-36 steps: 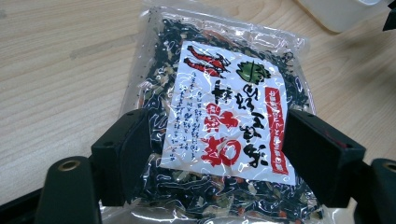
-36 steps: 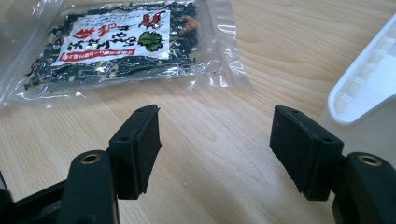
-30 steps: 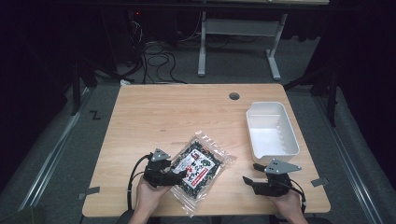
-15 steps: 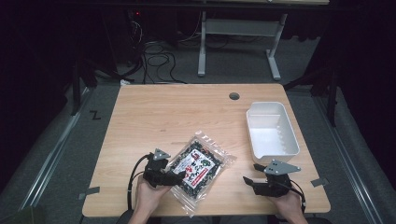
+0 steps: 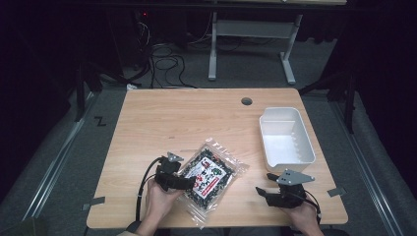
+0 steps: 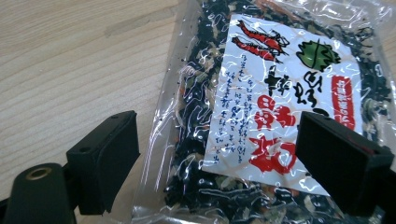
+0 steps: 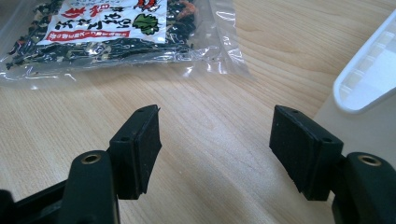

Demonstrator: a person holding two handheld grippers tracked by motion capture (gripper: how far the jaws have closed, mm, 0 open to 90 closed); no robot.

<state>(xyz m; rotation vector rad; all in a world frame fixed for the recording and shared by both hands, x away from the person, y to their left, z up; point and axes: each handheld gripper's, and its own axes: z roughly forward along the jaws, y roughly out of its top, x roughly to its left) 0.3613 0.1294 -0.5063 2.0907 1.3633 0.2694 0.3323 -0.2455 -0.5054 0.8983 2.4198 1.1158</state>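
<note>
While left tongs [image 6: 217, 161] just released, seaweed packet [image 6: 275, 102] lies between them, right tongs [image 7: 215, 149] spread empty.

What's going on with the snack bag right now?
Left hand-held gripper just opened over bag. Right hand-held gripper open, empty. Bag flat on table. Nothing blocking.

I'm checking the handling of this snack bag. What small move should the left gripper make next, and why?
Probably draw the left gripper back off the bag. Its jaws have just been opening and now stand apart, with the bag lying flat on the table between them, so it looks released. The right gripper is open over bare wood, beside the white bin.
</note>
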